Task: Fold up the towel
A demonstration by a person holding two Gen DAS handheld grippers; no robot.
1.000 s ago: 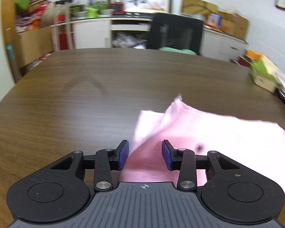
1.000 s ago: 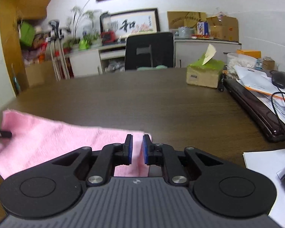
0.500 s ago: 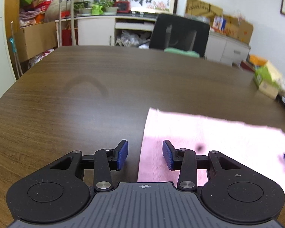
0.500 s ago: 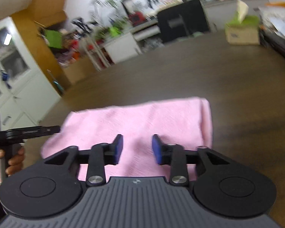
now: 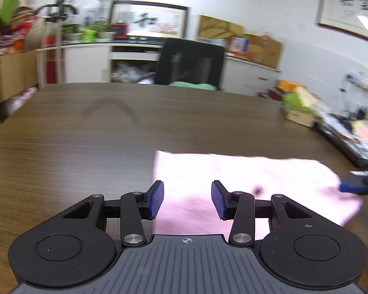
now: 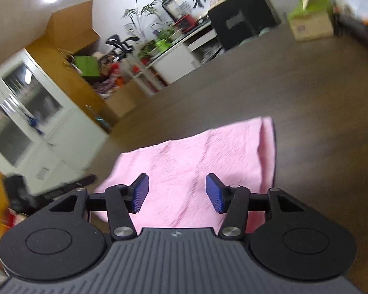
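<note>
soft fluffy terry towel [image 5: 245,178]: plain pale pink
long wooden table top [image 5: 85,147]: dark brown, fine streaked grain
ribbed finger pads [image 5: 157,199]: deep blue
hard plastic gripper body [image 6: 179,257]: black arms, grey ridged deck
mesh-backed office chair [image 5: 191,63]: black
cardboard tissue box [image 6: 311,22]: tan, green top

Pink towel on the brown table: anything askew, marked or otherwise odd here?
Mostly tidy. The pink terry towel lies flat on the brown wooden table, but at its right end a lower layer sticks out past the top one, so the edges don't line up. The left wrist view also shows a small dark speck on it; what it is, I can't tell.
</note>
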